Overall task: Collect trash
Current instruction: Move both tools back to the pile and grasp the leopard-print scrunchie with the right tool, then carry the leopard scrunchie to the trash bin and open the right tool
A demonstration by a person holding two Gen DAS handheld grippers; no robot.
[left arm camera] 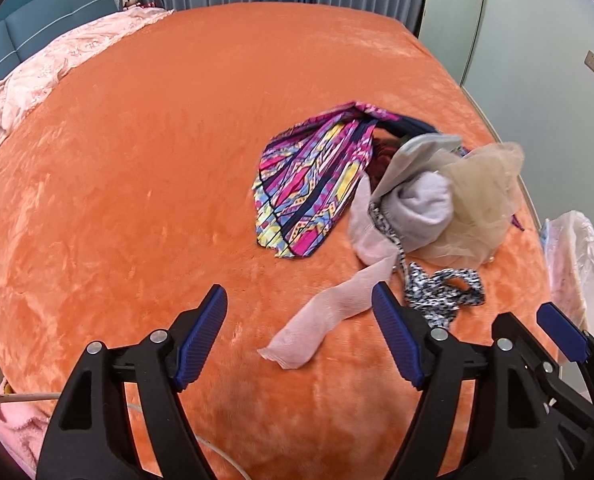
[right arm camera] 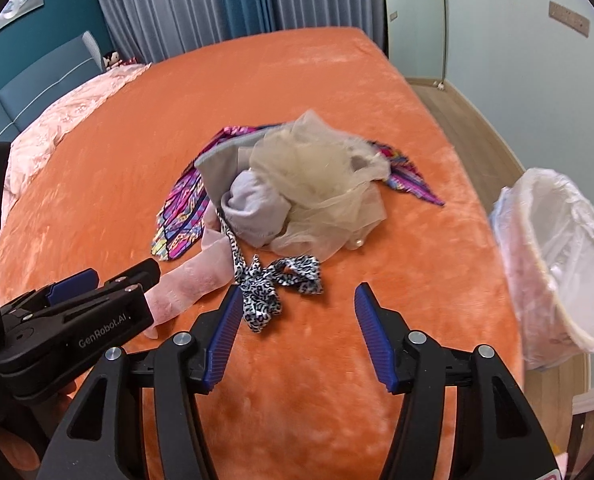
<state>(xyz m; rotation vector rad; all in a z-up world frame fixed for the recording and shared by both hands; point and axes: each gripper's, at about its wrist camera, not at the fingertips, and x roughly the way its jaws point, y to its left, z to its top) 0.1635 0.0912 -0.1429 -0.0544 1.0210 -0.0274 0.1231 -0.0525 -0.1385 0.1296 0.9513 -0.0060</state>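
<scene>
A heap of cloth lies on the orange bed [left arm camera: 137, 200]: a bright patterned fabric [left arm camera: 309, 184], beige tulle [right arm camera: 313, 168], a pale grey sock [right arm camera: 253, 208], a pink stocking [left arm camera: 325, 316] and a leopard-print strip [right arm camera: 273, 284]. My left gripper [left arm camera: 297, 296] hovers open over the near end of the pink stocking, and its pads are not touching it. My right gripper [right arm camera: 300, 292] is open just short of the leopard strip, whose knot lies beside its left finger. The left gripper [right arm camera: 145, 278] also shows side-on in the right wrist view.
A bin lined with a white bag [right arm camera: 513, 248] stands on the floor off the bed's right edge, also seen as a white bag [left arm camera: 577, 264]. A pink quilt [left arm camera: 57, 64] lies along the blue headboard. Curtains hang behind. A white cable [left arm camera: 17, 398] runs at lower left.
</scene>
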